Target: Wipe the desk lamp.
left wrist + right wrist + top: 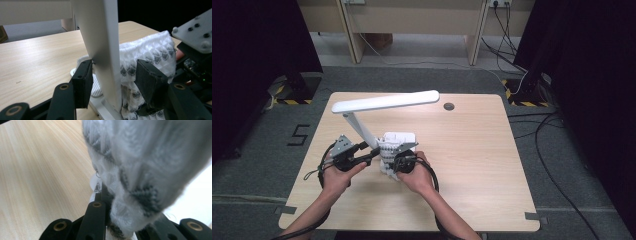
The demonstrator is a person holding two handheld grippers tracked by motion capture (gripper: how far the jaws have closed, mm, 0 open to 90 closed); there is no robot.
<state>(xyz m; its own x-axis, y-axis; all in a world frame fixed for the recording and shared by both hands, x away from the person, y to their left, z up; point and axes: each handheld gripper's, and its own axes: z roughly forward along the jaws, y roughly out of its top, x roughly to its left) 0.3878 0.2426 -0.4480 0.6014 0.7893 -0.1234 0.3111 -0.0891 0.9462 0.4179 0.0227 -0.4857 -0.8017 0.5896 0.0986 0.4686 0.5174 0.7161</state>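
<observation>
White knitted cloth [150,55] with grey diamond pattern, bunched up.

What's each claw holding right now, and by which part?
Right claw is shut on the white patterned cloth, pinching its lower edge. Left claw holds nothing: its jaws straddle the lamp arm, with a gap on one side.

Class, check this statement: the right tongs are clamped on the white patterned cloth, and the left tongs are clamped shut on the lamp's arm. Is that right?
Not quite. The left tongs stand open around the lamp's arm, as the left gripper view shows. The right tongs do clamp the cloth.
</observation>
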